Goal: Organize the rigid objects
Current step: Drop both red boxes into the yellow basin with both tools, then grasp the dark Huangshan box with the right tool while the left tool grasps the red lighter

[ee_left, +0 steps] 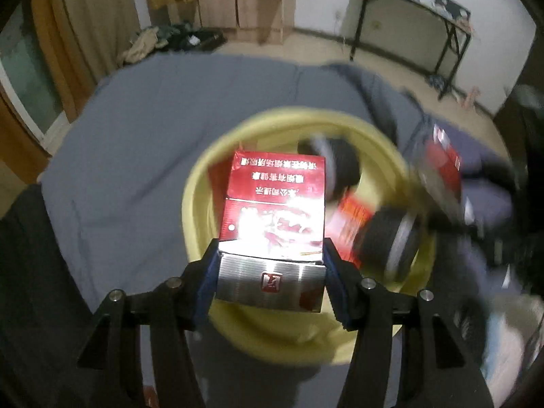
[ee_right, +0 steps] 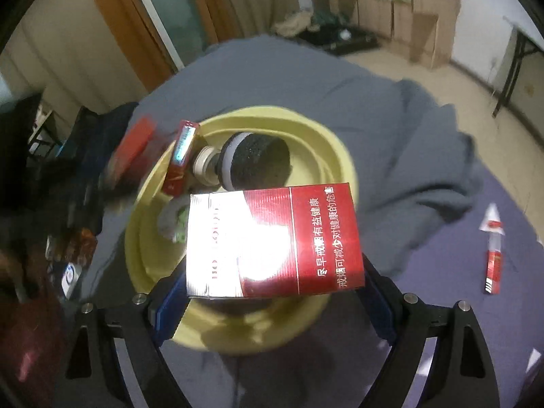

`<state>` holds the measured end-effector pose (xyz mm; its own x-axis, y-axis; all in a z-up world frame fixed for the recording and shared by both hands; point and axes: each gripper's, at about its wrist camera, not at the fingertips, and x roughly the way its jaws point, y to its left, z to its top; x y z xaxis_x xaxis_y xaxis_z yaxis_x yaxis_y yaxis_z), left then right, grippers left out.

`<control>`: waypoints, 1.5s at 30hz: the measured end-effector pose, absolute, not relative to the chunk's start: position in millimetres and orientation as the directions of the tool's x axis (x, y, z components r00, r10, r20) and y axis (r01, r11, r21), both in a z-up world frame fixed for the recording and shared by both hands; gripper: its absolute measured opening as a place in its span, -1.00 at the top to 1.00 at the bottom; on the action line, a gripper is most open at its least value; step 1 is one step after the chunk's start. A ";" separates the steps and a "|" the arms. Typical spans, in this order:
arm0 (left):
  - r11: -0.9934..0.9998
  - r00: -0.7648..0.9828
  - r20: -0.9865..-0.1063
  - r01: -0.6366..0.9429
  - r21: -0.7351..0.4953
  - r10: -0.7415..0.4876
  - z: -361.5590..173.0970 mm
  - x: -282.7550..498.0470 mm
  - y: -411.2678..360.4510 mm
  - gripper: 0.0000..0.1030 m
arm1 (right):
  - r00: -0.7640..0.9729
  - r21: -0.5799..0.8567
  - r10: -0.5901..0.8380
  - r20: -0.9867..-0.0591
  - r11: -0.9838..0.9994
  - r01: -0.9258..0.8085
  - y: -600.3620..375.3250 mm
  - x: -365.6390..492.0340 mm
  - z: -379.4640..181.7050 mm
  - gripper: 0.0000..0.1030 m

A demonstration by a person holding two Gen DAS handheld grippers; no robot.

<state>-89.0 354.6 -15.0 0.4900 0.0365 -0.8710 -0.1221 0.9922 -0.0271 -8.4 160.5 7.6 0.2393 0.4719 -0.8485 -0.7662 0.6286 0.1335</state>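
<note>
My left gripper (ee_left: 270, 255) is shut on a red cigarette pack (ee_left: 272, 204) with a silver end, gripped between its blue pads above a yellow basin (ee_left: 197, 183). My right gripper (ee_right: 272, 282) is shut on a second red cigarette pack (ee_right: 306, 238), held sideways across its width over the same yellow basin (ee_right: 306, 125). Inside the basin lies a black sponge-headed applicator (ee_right: 258, 159) with a white collar. A further red pack (ee_right: 180, 156) shows edge-on at the basin's left rim. At the right of the left wrist view the other gripper and its pack (ee_left: 445, 159) are blurred.
The basin rests on a grey cloth (ee_left: 136, 136). A red and white tube (ee_right: 493, 258) lies on a purple cloth (ee_right: 442, 289) to the right. Cardboard boxes (ee_left: 238, 10), a clothes pile (ee_left: 163, 39) and a black-legged folding table (ee_left: 408, 23) stand on the floor behind.
</note>
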 end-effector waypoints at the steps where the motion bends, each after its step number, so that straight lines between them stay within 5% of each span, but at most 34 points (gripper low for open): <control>1: 0.993 0.475 -0.879 -0.116 -0.021 0.037 -24.6 -87.1 355.3 -0.13 | 0.246 0.109 0.452 -0.858 0.627 -0.771 171.3 -1.4 3.4 -0.72; 11: 0.993 0.437 -0.899 -0.109 -0.035 0.016 -60.8 -79.4 370.0 -0.16 | 0.228 0.042 0.350 -0.908 0.619 -0.784 231.6 7.8 -25.8 -0.73; 18: 0.983 0.536 -0.840 -0.095 -0.155 -0.081 -32.0 -93.6 365.7 -1.00 | 0.247 0.108 0.451 -0.858 0.627 -0.772 200.7 1.6 3.2 -0.99; 25: 0.986 0.615 -0.781 -0.035 -0.166 -0.110 30.2 -54.9 315.7 -1.00 | 0.414 0.146 0.446 -0.794 0.800 -0.582 73.5 38.3 43.0 -0.99; 31: 0.977 0.634 -0.749 0.048 -0.210 -0.192 42.7 17.3 212.9 -1.00 | 0.666 0.045 0.148 -0.731 0.984 -0.170 -117.3 55.0 34.2 -0.99; 36: 0.970 0.596 -0.765 0.137 -0.200 -0.242 21.0 61.6 123.2 -1.00 | 0.600 0.093 -0.009 -0.800 0.986 0.138 -232.9 48.7 -13.0 -0.99; 45: 0.988 0.567 -0.811 0.033 -0.149 -0.141 -53.7 124.1 37.0 -0.86 | 0.558 0.147 0.035 -0.829 0.977 0.157 -255.5 56.2 -45.3 -0.99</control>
